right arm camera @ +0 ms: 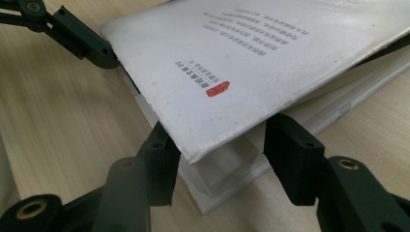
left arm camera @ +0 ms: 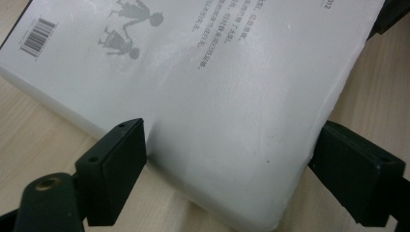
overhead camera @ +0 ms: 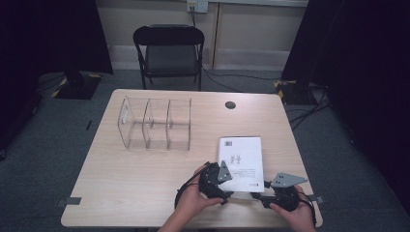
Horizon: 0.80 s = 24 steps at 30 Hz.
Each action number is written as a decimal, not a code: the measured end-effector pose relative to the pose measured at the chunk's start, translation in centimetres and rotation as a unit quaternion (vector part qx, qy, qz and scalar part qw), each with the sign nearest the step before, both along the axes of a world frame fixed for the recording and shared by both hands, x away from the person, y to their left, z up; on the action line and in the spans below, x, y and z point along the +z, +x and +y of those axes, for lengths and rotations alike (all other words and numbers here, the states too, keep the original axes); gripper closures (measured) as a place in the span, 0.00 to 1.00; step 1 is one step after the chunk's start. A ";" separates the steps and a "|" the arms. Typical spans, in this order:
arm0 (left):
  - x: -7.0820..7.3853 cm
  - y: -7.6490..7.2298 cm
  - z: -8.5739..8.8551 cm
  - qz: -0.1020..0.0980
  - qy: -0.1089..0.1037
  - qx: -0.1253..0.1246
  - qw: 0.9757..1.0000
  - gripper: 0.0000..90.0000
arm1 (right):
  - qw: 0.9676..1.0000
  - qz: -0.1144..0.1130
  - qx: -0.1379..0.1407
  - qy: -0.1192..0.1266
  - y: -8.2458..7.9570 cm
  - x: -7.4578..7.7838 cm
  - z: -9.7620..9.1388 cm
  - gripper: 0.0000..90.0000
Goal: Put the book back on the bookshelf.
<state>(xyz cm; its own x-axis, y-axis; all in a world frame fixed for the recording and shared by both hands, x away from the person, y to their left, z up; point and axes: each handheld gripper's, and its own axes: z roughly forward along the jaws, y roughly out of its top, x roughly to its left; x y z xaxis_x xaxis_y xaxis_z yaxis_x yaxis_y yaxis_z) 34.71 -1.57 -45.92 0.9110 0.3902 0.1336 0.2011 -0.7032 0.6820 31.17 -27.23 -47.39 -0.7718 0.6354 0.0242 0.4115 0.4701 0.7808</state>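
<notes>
Centrally, near the table's front edge and toward its right side, lies a white book, back cover up, its near end towards me. I hold the left gripper at the book's near left corner. Seen in the left gripper view, its two jaws stand either side of that corner, one at the long edge and one at the short edge; whether the pads press on the book I cannot tell. The right gripper sits at the near right corner. Seen in the right gripper view, its jaws stand at a middling width astride that corner, where the cover is lifted clear of the page block; the left jaw lies against the pages under the cover's edge, the right jaw just beside them. A clear three-bay rack stands upright well apart, toward the far left of the table. Beyond the far edge stands a black folding chair.
</notes>
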 end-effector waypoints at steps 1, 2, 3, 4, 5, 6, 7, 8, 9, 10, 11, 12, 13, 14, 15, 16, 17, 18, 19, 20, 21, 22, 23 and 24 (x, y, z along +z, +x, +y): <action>0.0 0.0 -0.1 -0.002 0.003 -0.003 1.000 0.16 | 1.000 0.000 0.000 0.000 0.0 0.0 0.0 0.54; 0.0 0.1 -0.1 -0.004 0.005 -0.005 1.000 0.16 | 1.000 0.000 0.000 0.000 0.0 0.0 0.0 0.54; 0.0 0.1 -0.2 -0.003 0.004 -0.006 1.000 0.16 | 1.000 0.000 0.000 -0.001 0.0 0.0 0.0 0.54; 0.1 0.1 -0.2 -0.001 0.002 -0.009 1.000 0.17 | 1.000 0.002 0.001 0.001 0.0 0.0 0.0 0.54; 0.2 0.1 -0.2 0.001 -0.002 -0.011 1.000 0.17 | 1.000 0.002 0.001 0.001 0.0 0.0 0.0 0.54; 0.3 0.0 -0.3 0.002 -0.002 -0.017 1.000 0.18 | 1.000 0.001 0.002 0.001 0.0 0.0 0.0 0.54; 0.4 0.0 -0.4 0.002 -0.005 -0.021 1.000 0.18 | 1.000 0.001 0.002 0.001 0.0 0.0 0.0 0.54; 0.5 -0.1 -0.6 0.005 -0.006 -0.022 1.000 0.19 | 1.000 0.002 0.002 0.000 0.0 0.0 0.0 0.54; 0.5 -0.1 -0.8 0.003 -0.007 -0.026 1.000 0.19 | 1.000 0.002 0.002 0.000 0.0 0.0 0.0 0.54; 0.5 -0.2 -1.0 0.003 -0.007 -0.027 1.000 0.18 | 1.000 0.002 0.002 0.000 0.0 0.0 0.0 0.54; 0.5 -0.3 -1.3 0.003 -0.012 -0.027 1.000 0.18 | 1.000 0.001 0.001 0.000 0.0 0.0 0.0 0.54; 0.5 -0.2 -1.5 -0.003 -0.005 -0.032 0.999 0.18 | 1.000 0.001 0.001 0.000 0.0 0.0 0.0 0.54; 0.4 -0.3 -1.7 -0.009 0.000 -0.034 0.999 0.17 | 1.000 0.002 0.001 0.000 0.0 0.1 0.0 0.54; 0.3 -0.3 -2.0 -0.016 0.002 -0.033 0.999 0.17 | 1.000 0.002 0.000 0.000 0.0 0.1 0.0 0.54; 0.3 -0.3 -2.1 -0.021 0.006 -0.035 0.999 0.16 | 1.000 0.002 0.000 0.000 0.0 0.1 0.0 0.54; 0.3 -0.3 -2.1 -0.021 0.006 -0.035 0.999 0.16 | 1.000 0.002 0.000 0.000 0.0 0.1 0.0 0.54; 0.3 -0.2 -2.3 -0.022 0.005 -0.034 0.999 0.16 | 1.000 0.003 0.000 0.000 0.0 0.1 0.0 0.54; 0.3 -0.1 -2.4 -0.021 0.001 -0.033 0.999 0.15 | 1.000 0.003 0.000 0.000 0.0 0.1 0.0 0.54; 0.2 -0.1 -2.5 -0.021 -0.001 -0.031 0.999 0.14 | 1.000 0.003 -0.001 0.001 0.1 0.1 0.0 0.54; 0.2 -0.1 -2.7 -0.022 0.000 -0.033 0.999 0.12 | 1.000 0.002 0.000 0.000 0.1 0.1 0.0 0.54; 0.1 -0.1 -2.8 -0.022 0.003 -0.035 0.999 0.10 | 1.000 0.002 0.000 0.000 0.1 0.1 0.0 0.54; 0.1 -0.1 -3.0 -0.022 0.007 -0.035 0.999 0.07 | 1.000 0.002 0.000 0.000 0.1 0.1 0.0 0.54; 0.0 -0.2 -3.3 -0.025 0.012 -0.036 0.999 0.04 | 1.000 0.003 0.000 0.000 0.1 0.2 0.0 0.54; -0.1 -0.4 -3.5 -0.029 0.024 -0.037 0.999 0.02 | 1.000 0.004 0.000 -0.001 0.1 0.2 0.0 0.54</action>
<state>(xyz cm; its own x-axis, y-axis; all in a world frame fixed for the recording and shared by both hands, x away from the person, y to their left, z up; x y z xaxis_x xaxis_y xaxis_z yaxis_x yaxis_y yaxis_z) 34.35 -5.06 -45.98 0.9271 0.3146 0.2039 0.1087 -0.7461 0.6569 31.26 -27.21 -47.20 -0.7721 0.6349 0.0284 0.4168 0.4721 0.7768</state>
